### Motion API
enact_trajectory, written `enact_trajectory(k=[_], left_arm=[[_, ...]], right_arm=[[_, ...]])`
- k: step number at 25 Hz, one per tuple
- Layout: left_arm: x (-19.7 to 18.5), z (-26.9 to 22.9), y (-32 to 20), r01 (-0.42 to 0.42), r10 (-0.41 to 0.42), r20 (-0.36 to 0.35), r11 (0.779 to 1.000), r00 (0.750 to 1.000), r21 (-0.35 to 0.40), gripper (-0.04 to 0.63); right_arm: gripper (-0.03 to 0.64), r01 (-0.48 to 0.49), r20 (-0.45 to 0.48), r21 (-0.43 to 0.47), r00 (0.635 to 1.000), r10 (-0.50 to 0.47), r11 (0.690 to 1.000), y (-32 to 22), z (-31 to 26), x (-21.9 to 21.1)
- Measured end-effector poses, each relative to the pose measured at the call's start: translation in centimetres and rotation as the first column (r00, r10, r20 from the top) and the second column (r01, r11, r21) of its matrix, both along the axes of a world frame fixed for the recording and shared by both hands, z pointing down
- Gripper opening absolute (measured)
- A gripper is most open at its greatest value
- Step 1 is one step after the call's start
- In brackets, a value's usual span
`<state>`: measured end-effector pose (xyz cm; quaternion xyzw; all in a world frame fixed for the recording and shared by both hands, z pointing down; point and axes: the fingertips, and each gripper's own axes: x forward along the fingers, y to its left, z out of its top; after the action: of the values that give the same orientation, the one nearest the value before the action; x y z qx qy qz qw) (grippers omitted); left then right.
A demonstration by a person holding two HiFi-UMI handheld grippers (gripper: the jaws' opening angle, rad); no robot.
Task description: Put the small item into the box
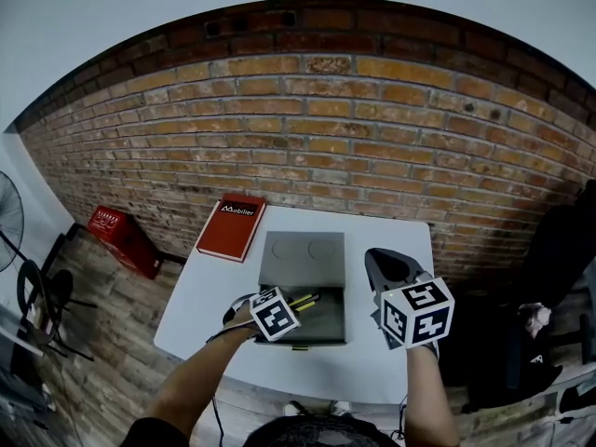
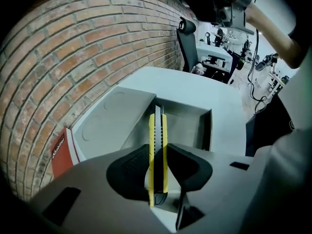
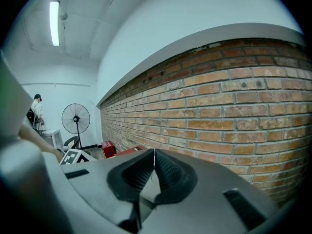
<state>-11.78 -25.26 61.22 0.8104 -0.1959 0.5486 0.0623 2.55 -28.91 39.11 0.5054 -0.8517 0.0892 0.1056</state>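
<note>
A yellow and black utility knife [image 2: 157, 150] is clamped upright between my left gripper's [image 2: 157, 147] pads, its tip pointing forward over the open grey box [image 2: 195, 126]. In the head view the left gripper [image 1: 291, 305] hovers at the box's [image 1: 328, 324] near left side, and the knife [image 1: 304, 301] reaches over the tray. The box's lid [image 1: 300, 257] lies flat behind the tray. My right gripper [image 1: 380, 257] is held to the right of the box, aimed at the brick wall. Its jaws [image 3: 154, 152] are shut, tips touching, with nothing between them.
A red book [image 1: 233, 226] lies on the white table [image 1: 200, 296] left of the lid, also visible in the left gripper view [image 2: 61, 152]. A red crate [image 1: 123, 238] and a fan [image 1: 9, 217] stand on the floor at the left. A brick wall [image 1: 354, 128] backs the table.
</note>
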Motion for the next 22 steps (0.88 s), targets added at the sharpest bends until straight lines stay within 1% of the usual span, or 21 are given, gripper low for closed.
enact_trajectory(k=[6,8,12,14,22], left_arm=[[0.5,1.7,0.0,-0.033,0.034,0.026,0.999,0.999,-0.037,0.130],[0.6,2.3,-0.2,-0.038,0.040,0.035,0.997,0.999,-0.060,0.130],[-0.2,3.5,-0.3,-0.038,0.048,0.088,0.993,0.995,-0.112,0.130],[-0.4,3.8,-0.4,-0.044,0.058,0.111,0.991,0.992,-0.123,0.130],[0.0,5.1,-0.5,-0.065,0.084,0.132,0.987,0.988,-0.145,0.130]], right_arm=[[0.021,-0.009,-0.006,-0.005,1.000,0.009,1.000,0.2,0.3,0.5],[0.021,-0.014,-0.011,-0.009,1.000,0.014,1.000,0.2,0.4,0.7],[0.021,-0.018,-0.019,-0.020,1.000,0.017,1.000,0.3,0.9,0.9],[0.021,-0.019,-0.019,-0.021,1.000,0.019,1.000,0.2,1.0,1.0],[0.021,-0.030,-0.021,-0.027,0.999,0.030,0.999,0.0,1.3,1.7]])
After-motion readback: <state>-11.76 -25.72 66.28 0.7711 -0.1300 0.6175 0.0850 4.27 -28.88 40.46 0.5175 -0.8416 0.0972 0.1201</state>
